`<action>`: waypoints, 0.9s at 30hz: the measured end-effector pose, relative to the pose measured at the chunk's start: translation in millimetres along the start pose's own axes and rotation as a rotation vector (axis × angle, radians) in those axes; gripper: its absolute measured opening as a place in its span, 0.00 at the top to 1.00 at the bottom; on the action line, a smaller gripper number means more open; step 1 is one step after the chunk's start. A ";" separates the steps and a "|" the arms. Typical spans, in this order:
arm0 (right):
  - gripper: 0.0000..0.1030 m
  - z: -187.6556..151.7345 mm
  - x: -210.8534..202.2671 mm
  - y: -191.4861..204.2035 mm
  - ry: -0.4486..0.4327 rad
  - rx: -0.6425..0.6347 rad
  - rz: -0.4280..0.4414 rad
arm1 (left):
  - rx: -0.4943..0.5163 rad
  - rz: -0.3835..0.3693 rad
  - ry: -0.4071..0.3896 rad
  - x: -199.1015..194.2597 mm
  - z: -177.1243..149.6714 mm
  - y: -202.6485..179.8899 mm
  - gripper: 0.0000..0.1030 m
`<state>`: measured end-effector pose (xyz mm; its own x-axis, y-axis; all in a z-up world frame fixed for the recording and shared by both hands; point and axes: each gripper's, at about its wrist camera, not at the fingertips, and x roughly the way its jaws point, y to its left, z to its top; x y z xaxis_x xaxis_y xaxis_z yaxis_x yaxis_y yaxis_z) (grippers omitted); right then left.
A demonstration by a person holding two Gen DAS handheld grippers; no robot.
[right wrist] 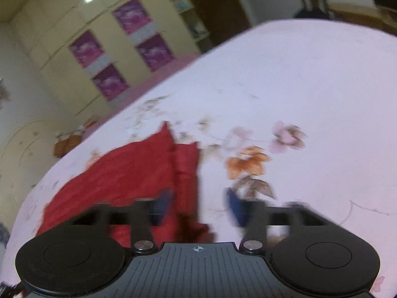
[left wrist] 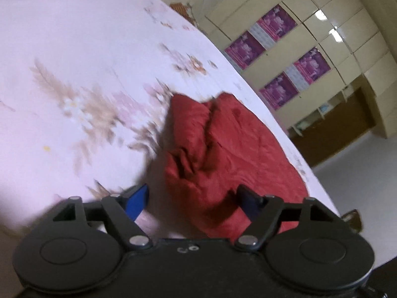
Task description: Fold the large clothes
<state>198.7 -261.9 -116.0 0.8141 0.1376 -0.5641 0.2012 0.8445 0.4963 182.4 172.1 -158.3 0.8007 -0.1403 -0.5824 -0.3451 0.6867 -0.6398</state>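
A red garment (left wrist: 223, 149) lies bunched and partly folded on a pale pink floral bedsheet (left wrist: 74, 49). My left gripper (left wrist: 192, 198) is open above the garment's near edge, with nothing between its blue pads. In the right wrist view the red garment (right wrist: 129, 173) lies left of centre on the sheet (right wrist: 310, 87). My right gripper (right wrist: 198, 204) is open just above the garment's right edge, its left finger over the cloth and its right finger over bare sheet. Both views are blurred.
A cream wardrobe with purple posters (left wrist: 285, 57) stands beyond the bed and also shows in the right wrist view (right wrist: 119, 49). A dark wooden chair (right wrist: 312, 0) stands past the bed's far end. A basket (right wrist: 67, 144) sits beside the bed.
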 end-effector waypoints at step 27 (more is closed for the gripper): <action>0.92 -59.5 99.7 150.7 0.272 -0.266 0.233 | 0.390 -0.034 -0.118 6.5 18.0 -99.8 0.83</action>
<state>277.8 -90.1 -136.7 0.6411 0.4408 -0.6283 -0.1467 0.8739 0.4635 230.8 115.6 -89.1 0.8670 -0.1004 -0.4880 -0.1238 0.9053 -0.4063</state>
